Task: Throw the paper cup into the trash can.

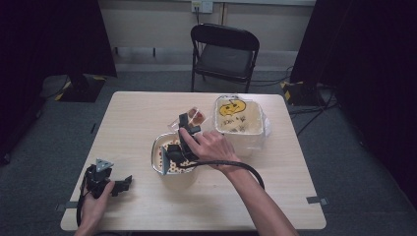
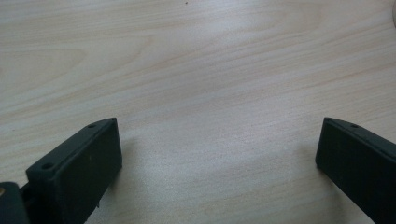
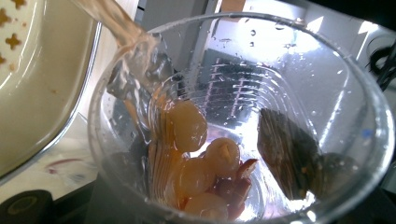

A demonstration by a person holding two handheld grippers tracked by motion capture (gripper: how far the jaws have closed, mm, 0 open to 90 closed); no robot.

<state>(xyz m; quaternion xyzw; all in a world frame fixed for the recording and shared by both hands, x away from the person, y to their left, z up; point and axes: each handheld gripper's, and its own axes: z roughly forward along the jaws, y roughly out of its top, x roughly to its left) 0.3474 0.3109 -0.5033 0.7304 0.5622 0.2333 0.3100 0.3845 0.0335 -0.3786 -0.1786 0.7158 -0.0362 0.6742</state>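
My right gripper [image 1: 173,153] is shut on a clear plastic cup [image 3: 289,60], tipped over a metal-rimmed bowl [image 1: 156,156] at the table's middle. In the right gripper view the cup holds pale round pieces [image 3: 187,125] and a dark brown piece [image 3: 287,154]. A stream of brownish liquid [image 3: 116,28] runs over its lip toward the cream inside of the bowl [image 3: 37,93]. My left gripper [image 1: 123,184] lies on the table near the front left corner. Its black jaws stand wide apart around bare wood, the left gripper [image 2: 217,154] open.
A large white container [image 1: 238,120] lined with a plastic bag and bearing a yellow figure stands right of the bowl. A small clear tray [image 1: 193,117] with brown contents sits behind the bowl. A black folding chair [image 1: 223,54] stands beyond the table [image 1: 133,113].
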